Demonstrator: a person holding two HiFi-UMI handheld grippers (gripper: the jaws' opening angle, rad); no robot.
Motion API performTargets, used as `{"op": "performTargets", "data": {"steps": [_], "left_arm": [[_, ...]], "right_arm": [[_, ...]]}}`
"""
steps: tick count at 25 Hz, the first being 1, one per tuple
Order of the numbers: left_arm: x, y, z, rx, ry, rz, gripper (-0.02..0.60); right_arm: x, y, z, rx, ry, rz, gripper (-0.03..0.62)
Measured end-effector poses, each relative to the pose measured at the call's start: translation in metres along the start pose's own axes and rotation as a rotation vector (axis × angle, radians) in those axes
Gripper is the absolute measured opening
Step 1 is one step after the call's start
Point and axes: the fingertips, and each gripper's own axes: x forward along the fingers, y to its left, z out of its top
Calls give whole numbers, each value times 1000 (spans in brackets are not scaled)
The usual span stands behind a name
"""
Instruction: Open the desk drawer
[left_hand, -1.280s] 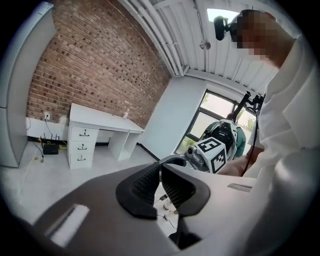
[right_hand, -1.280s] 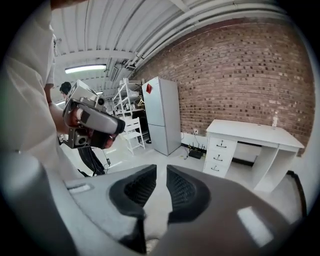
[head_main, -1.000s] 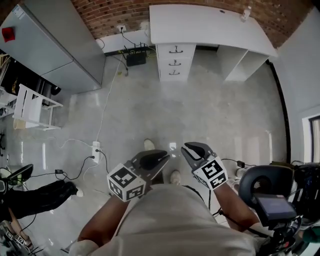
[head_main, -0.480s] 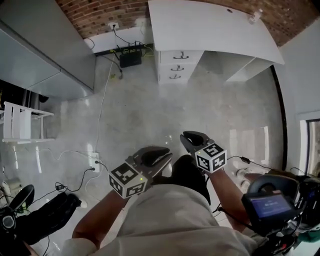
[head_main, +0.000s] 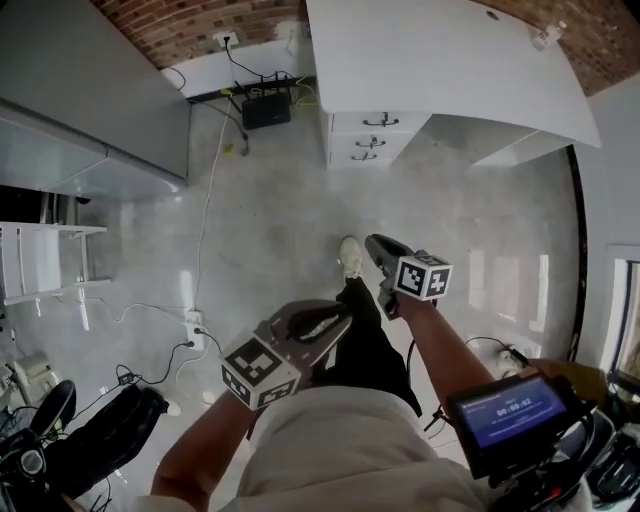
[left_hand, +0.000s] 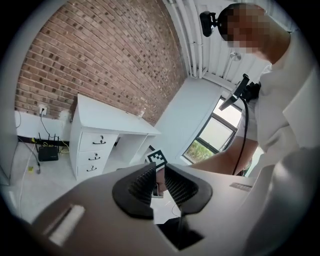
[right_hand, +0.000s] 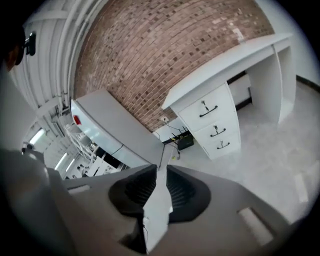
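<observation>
Nothing is done yet: the desk (head_main: 440, 60), well apart at twelve o'clock, has its drawers (head_main: 380, 122) seemingly all shut. The left gripper (head_main: 338, 318) and right gripper (head_main: 373, 245) have jaws slightly parted, empty.

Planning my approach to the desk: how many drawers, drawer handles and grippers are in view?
White desk drawers: 3
Dark drawer handles: 3
Grey handheld grippers: 2
Total: 8

head view steeply downward, gripper views forward, distant desk (head_main: 440, 60) in all three
</observation>
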Motion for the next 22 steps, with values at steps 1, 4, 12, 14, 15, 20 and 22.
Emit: {"op": "performTargets", "data": {"steps": [1,4,12,14,15,20,22], "left_arm": [[10,10,4,-5,6,1,58],[44,39,19,-17,17,-4,58],[135,111,45,13,34,-57,58],[152,129,45,35,38,-63,58],[158,137,43,40,38,-64,58],[173,166,21,51,42,-48,58],[175,176,10,45,39,-41,58]], "right_arm": [[14,-16,6,49,-6,7,49],[54,-65,26,213,-45,29,49],[146,-180,63,466,-112,43,49],[166,-203,69,516,-137,50,49],[175,-213,72,537,-151,54,49],[215,-249,77,617,-220,85,49],[233,-260,79,640,-243,92,49]]}}
